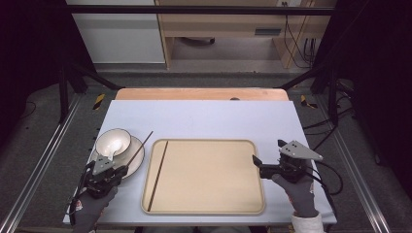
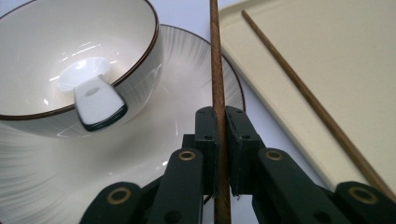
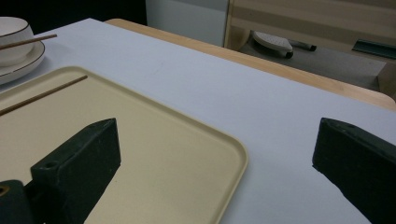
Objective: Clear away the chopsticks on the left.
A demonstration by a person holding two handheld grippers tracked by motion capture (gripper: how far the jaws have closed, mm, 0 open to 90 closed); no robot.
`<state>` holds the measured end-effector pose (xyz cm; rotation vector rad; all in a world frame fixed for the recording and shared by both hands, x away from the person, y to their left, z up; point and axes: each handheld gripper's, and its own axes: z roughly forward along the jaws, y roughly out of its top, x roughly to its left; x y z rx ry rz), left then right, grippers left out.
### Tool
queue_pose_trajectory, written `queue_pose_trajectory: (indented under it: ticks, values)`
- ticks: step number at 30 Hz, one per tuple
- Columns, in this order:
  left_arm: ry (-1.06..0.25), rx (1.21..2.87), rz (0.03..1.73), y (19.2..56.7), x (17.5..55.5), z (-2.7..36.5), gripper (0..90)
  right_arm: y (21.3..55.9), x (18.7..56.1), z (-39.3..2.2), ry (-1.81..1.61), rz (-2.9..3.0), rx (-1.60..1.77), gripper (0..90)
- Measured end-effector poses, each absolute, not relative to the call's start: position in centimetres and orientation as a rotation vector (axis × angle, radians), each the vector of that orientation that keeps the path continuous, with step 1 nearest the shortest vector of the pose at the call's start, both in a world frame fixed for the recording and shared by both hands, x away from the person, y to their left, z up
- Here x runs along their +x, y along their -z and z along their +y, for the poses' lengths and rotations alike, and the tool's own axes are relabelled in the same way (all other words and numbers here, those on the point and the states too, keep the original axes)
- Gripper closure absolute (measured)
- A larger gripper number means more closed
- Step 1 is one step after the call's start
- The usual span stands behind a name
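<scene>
The left gripper view gives the close detail: the left hand-held gripper (image 2: 220, 135) has its 2 black jaws clamped on a brown chopstick (image 2: 216, 70), which runs straight up between the pads and out over the rim of a ribbed white plate (image 2: 196, 74). The same view looks into the white bowl (image 2: 79, 51) with a thin brown rim that stands on that plate, and a white ceramic spoon (image 2: 95, 100) lies in it with its handle hooked over the near edge. From the high view the layout is plainer: the left hand-held gripper (image 1: 112, 171) sits at the near-left of the pale worktop (image 1: 204, 116), the held chopstick (image 1: 138, 148) slanting up and to the right across the plate (image 1: 135, 162), with the bowl (image 1: 112, 141) and spoon (image 1: 108, 153) just behind it. The beige tray (image 1: 204, 206) lies in the middle of the worktop, and 1 second chopstick (image 1: 158, 174) lies loose inside it along its left side. The right hand-held gripper (image 1: 257, 164) hovers at the tray's right edge, and the right gripper view shows its jaws wide apart with nothing between them, 1 over the tray's (image 3: 224, 149) corner and 1 over bare worktop (image 3: 196, 79); far left there, the loose chopstick (image 3: 42, 95) and the plate (image 3: 23, 65) appear small.
</scene>
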<state>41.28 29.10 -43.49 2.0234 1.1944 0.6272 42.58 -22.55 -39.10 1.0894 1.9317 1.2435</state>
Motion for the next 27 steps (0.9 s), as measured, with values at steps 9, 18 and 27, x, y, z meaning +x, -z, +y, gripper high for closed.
queue_pose_trajectory:
  ticks: [9,18,27]
  values:
    - [-0.633,1.953,1.218,43.1,40.4,26.4,84.0,39.0,42.5,-22.6,-1.247,1.929,1.089,1.2]
    - [-0.646,1.900,1.244,42.9,39.5,24.5,84.0,39.0,42.5,-22.6,-1.248,1.925,1.087,1.0]
    - [-0.686,1.864,1.256,42.8,38.6,22.2,84.0,39.1,42.5,-22.5,-1.249,1.930,1.089,1.0]
